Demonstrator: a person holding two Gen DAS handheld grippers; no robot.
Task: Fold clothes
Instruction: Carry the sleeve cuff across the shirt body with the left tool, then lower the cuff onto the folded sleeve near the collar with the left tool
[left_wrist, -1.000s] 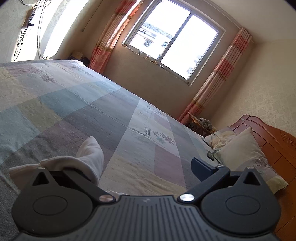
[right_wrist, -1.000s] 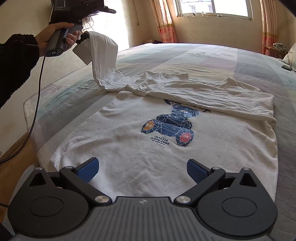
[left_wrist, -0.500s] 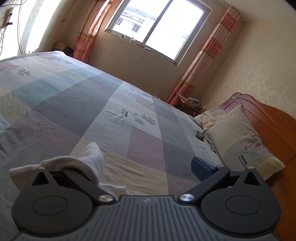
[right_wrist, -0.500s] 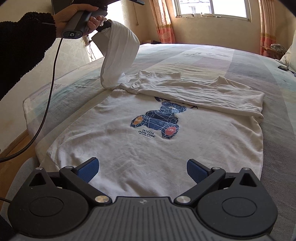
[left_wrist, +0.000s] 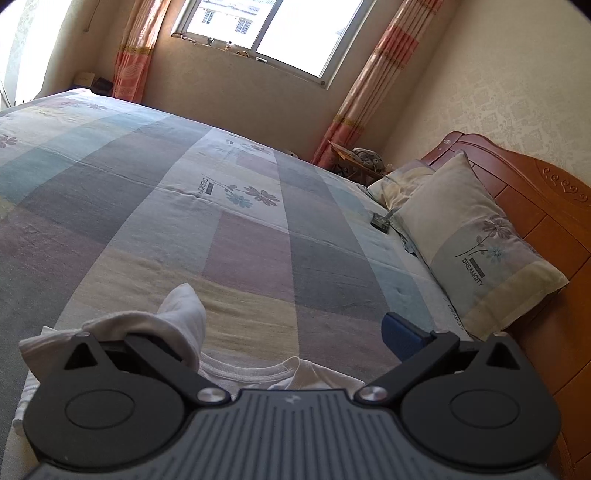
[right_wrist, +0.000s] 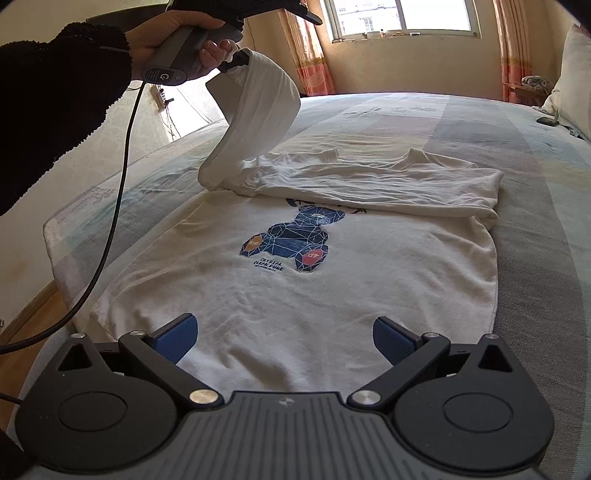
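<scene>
White shirt (right_wrist: 332, 295) spread front-up on the near left part of the bed (right_wrist: 535, 184), bear print facing up, hem nearest. Right sleeve (right_wrist: 388, 184) folded across the chest, covering the top of the print.

Left sleeve (right_wrist: 258, 110) lifted off the bed at far left, hanging in a curve from the left gripper (left_wrist: 291, 325), held by a hand (right_wrist: 173, 37) in a dark cuff. Jaws apart in the left wrist view: cuff draped over and wrapped round the left finger, right pad (left_wrist: 402, 336) bare and well clear of the cloth. Collar (left_wrist: 258, 369) just below the gripper.

Right gripper (right_wrist: 284, 332) low over the hem, jaws wide apart, nothing between them; whether touching the cloth, cannot tell.

Black cable (right_wrist: 122, 184) hanging down at left. Pillow (left_wrist: 472, 236) at the far right.
</scene>
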